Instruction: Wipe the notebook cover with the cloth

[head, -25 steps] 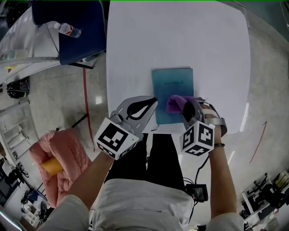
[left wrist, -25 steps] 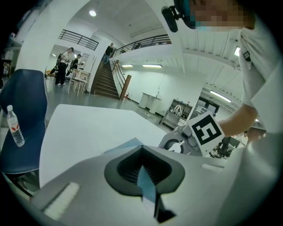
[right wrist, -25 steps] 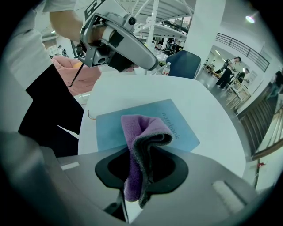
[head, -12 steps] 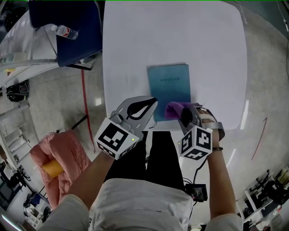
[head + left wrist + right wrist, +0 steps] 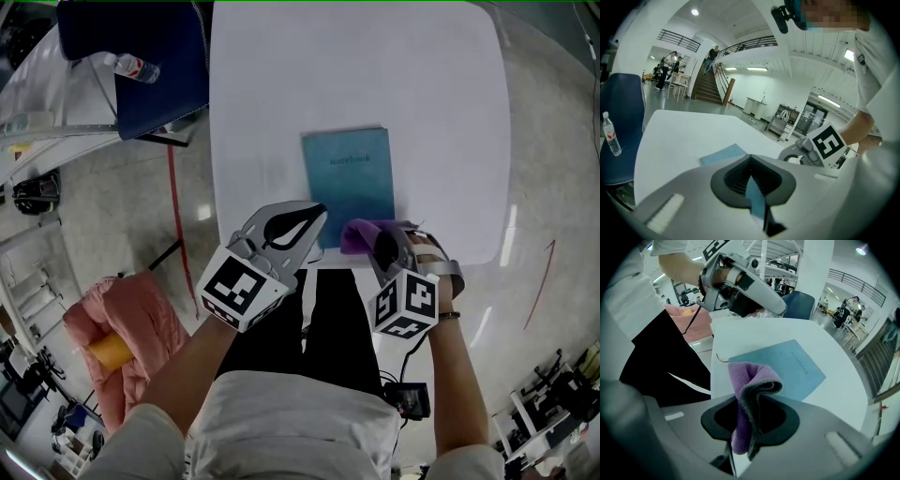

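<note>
Right gripper [image 5: 382, 240] clenched on the purple cloth [image 5: 361, 234], a soft, limp wad at the notebook [image 5: 349, 183] near edge. Left gripper [image 5: 317, 214] pinched together, empty, by its near-left corner. Notebook lies flat near the desk [image 5: 375, 75] near edge; light, probably slides, so pin a corner.

The notebook [image 5: 349, 186] is teal, with one faint darker word on its cover; the table [image 5: 281, 84] is plain white. The cloth [image 5: 361, 234] is purple (its folded edge looks grey in the right gripper view). The left gripper [image 5: 322, 210] and the right gripper [image 5: 382, 240] are pale grey with black-and-white square markers. The chair [image 5: 141, 56] is dark blue.
</note>
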Motion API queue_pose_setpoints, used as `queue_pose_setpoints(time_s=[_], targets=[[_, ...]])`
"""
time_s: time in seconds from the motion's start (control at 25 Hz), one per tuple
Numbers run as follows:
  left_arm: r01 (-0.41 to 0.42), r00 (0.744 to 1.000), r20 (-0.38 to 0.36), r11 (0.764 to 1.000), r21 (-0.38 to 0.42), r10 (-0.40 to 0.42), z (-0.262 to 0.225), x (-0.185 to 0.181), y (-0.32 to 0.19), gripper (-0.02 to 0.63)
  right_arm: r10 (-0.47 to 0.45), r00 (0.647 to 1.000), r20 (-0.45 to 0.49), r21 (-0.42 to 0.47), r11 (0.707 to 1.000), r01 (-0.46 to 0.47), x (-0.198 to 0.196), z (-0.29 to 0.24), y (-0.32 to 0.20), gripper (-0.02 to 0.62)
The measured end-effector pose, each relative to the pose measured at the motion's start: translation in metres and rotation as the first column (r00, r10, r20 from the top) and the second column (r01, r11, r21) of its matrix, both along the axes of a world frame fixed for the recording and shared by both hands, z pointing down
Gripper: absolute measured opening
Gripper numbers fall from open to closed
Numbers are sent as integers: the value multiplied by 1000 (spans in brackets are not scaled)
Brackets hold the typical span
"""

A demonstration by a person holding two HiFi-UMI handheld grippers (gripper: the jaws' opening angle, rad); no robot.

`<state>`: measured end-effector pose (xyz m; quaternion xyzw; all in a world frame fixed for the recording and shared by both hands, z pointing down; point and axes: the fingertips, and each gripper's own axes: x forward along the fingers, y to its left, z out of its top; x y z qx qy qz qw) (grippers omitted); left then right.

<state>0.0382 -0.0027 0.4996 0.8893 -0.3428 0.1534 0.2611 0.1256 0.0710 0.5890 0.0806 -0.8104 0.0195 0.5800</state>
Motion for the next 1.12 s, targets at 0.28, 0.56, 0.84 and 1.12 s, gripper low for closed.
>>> queue_pose_setpoints(time_s=[0.28, 0.56, 0.84, 1.12], targets=[[3, 1000, -2, 1000, 0, -3, 0, -2, 1, 0, 10, 1000, 0, -5, 1000, -10, -2, 1, -1, 106], [8, 1000, 5, 1000, 9, -8, -6, -5, -4, 0, 13, 1000, -20, -8, 1000, -13, -2, 0, -3, 107], [10, 1000, 18, 1000, 23, -10, -20, -10, -9, 0, 147, 988, 40, -22, 989, -146, -4, -6, -1, 107], [-5, 999, 32, 1000, 20, 4, -37, -11, -4, 0, 284, 947, 150, -72, 958, -276, -6, -37, -2, 109]])
